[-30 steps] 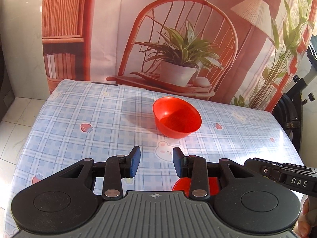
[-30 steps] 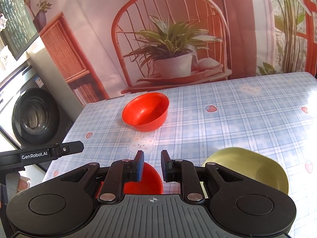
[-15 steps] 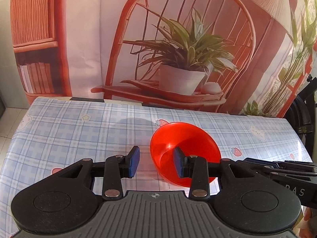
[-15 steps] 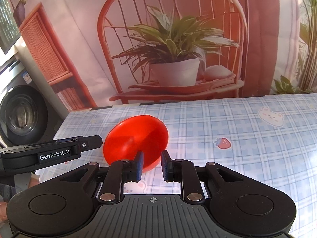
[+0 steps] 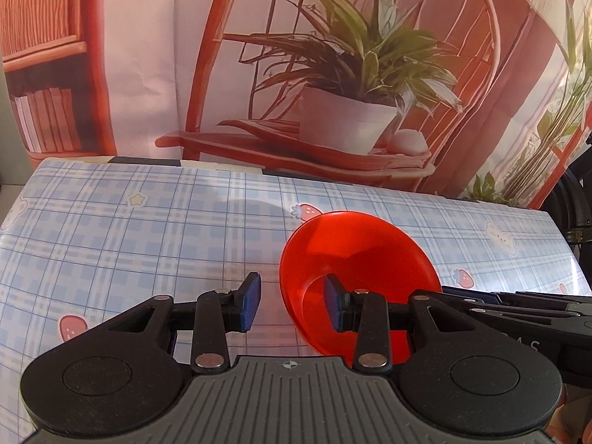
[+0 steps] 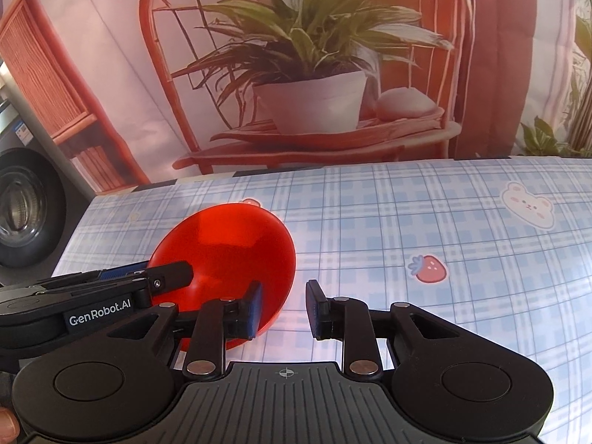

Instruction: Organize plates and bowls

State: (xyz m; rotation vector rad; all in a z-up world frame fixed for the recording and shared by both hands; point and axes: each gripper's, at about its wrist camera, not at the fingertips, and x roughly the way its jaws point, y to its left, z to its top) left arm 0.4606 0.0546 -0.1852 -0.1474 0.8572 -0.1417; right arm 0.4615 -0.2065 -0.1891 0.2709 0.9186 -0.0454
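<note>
- A glossy red plastic bowl (image 5: 355,259) sits on the table's blue-and-white checked oilcloth (image 5: 148,244), printed with strawberries and bears, near its far edge.
- The black two-finger left gripper (image 5: 291,306) hangs at the bowl's left side, jaws apart; its blue-padded right finger (image 5: 333,307) lies over the bowl's inside, the left finger (image 5: 249,305) over bare cloth, and the rim runs between them. Whether a pad touches the rim cannot be told.
- The matching right gripper (image 6: 284,309) flanks the bowl (image 6: 229,251) from the other side, jaws opening; its left finger (image 6: 253,309) overlaps the bowl's near-right rim, the other finger (image 6: 314,309) stands over cloth.
- Behind the bowl hangs a printed backdrop (image 5: 333,74) showing a potted plant on an orange rattan chair.
- A washing machine (image 6: 22,211) stands left of the bowl, past the table's edge, in the right wrist view.
</note>
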